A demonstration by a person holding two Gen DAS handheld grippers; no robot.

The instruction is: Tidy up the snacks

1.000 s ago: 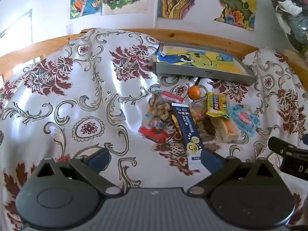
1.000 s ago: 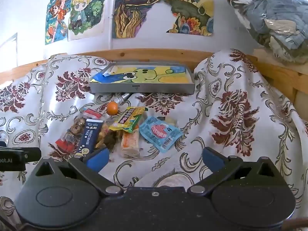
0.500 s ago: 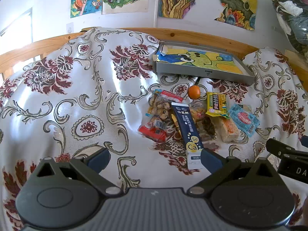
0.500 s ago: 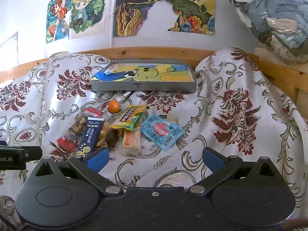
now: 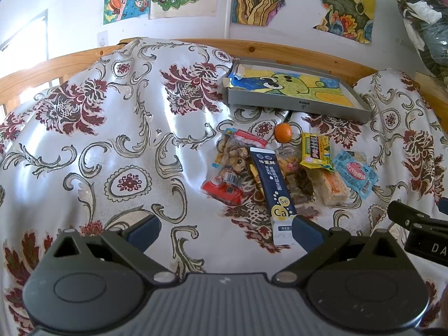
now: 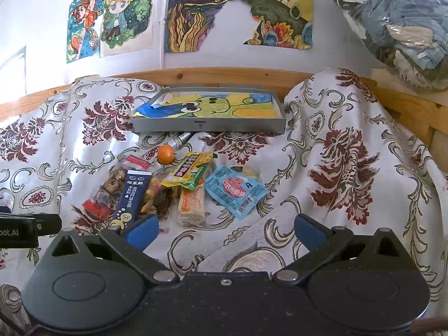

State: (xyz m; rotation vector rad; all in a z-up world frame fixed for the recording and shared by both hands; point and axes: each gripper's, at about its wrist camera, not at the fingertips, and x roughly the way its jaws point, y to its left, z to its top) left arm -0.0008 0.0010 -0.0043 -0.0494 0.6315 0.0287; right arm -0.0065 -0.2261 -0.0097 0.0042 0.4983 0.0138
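At centre right of the left wrist view lay the snack pile on the floral bedspread (image 5: 134,128): navy calcium-tablet box (image 5: 272,187), clear bag of brown snacks (image 5: 232,165), tangerine (image 5: 283,132), yellow wrapper (image 5: 314,149), orange-and-white bar (image 5: 334,189), light-blue sachet (image 5: 353,174). Above the pile, against the wooden rail, sat the grey tray (image 5: 294,103) lined with a cartoon drawing. Nothing in it yet.

Left gripper (image 5: 224,231) spread wide and empty, its right blue pad overlapping the near end of the navy box in frame; contact could not be told. Right gripper (image 6: 224,231) equally wide open, holding nothing, poised low over a fold of cloth, with the pile at centre left of that view.

Compared with 1 second earlier: hardly any change. Pile sat slightly higher in the right wrist view, hinting at a small tilt or advance; snacks themselves unmoved. Sorting judged not begun, both tools merely lined up before a first pick.
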